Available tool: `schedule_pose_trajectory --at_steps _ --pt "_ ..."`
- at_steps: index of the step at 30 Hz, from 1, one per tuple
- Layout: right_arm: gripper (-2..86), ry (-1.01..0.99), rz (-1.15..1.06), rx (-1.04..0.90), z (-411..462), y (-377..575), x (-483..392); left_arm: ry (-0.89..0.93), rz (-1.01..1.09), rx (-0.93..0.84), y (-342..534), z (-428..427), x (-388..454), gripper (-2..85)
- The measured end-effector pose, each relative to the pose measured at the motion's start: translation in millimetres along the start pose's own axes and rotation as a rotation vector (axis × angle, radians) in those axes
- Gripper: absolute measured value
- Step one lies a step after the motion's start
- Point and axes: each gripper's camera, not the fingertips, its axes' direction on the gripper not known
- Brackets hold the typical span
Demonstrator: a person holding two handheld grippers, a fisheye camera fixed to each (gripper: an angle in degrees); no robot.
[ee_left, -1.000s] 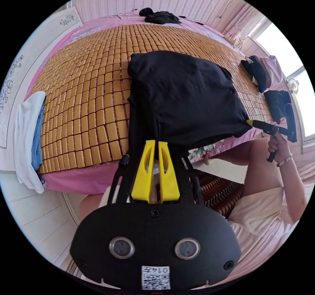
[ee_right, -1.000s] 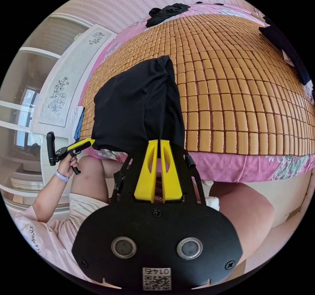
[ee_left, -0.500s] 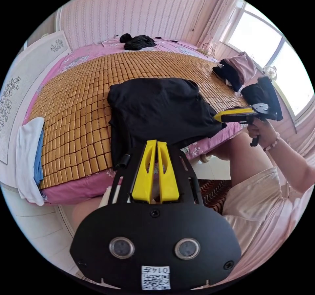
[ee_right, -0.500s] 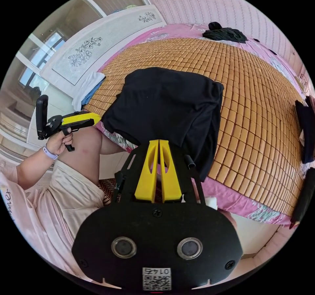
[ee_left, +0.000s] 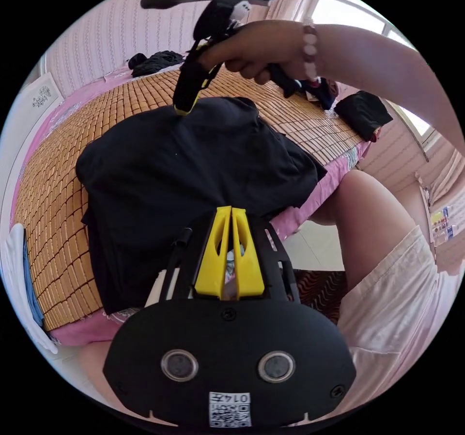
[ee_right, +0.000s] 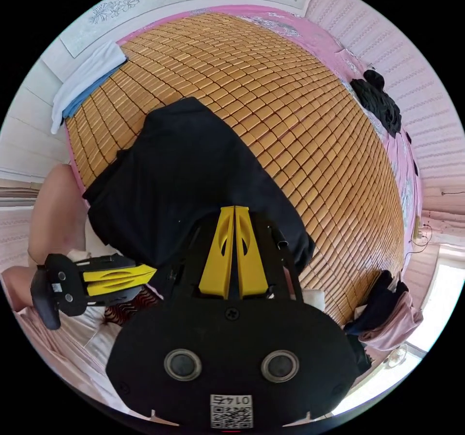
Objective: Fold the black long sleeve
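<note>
The black long sleeve (ee_left: pixel 184 173) is being folded on the bamboo mat (ee_right: pixel 300 115). Both the left gripper (ee_left: pixel 231 211) and the right gripper (ee_right: pixel 234 209) are being kept closed, gripping nothing. Smoothing is probably needed next.

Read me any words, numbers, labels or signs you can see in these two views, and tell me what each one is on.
Nothing reads clearly.
On the left hand-held gripper, the white sticker on its housing: a code square and a short row of characters, reversed and too small to read.
On the right hand-held gripper, the matching sticker: equally unreadable.
On the wall in the left gripper view, the coloured papers: blurred.
</note>
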Motion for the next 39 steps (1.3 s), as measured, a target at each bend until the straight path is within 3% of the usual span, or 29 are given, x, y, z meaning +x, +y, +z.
schedule_pose_trajectory --at_steps 9,15,18,24,28,31,36,39 --pt "-0.4 -0.318 -0.004 -0.134 15.0 -36.9 47.4 0.089 0.03 0.027 8.1 11.4 -4.5 -1.0" --pt "-0.5 -0.161 0.01 -0.089 11.7 -45.8 58.8 0.126 0.009 0.027 11.8 17.9 -4.7 -1.0" --pt "-0.4 -0.213 0.039 -0.044 14.5 -33.3 73.3 0.072 0.039 0.041 16.3 19.1 5.6 -0.9" --pt "0.1 -0.354 0.282 0.311 -35.1 105.1 131.2 -0.003 0.017 0.095 22.8 16.9 17.1 0.0" --pt "3.3 -0.308 0.436 0.237 -27.2 235.9 150.7 0.019 -0.003 0.264 21.9 -6.5 23.6 1.7" --pt "7.6 -0.446 0.508 0.161 -3.4 302.9 150.6 0.045 0.069 0.326 18.7 -10.8 39.1 5.6" --pt "6.2 -0.607 0.584 0.069 37.4 351.6 150.1 0.144 0.167 0.281 7.9 5.8 74.1 11.5" --pt "4.2 -0.763 0.621 0.146 45.4 370.5 161.7 0.17 0.233 0.217 -1.6 20.6 98.2 15.4"
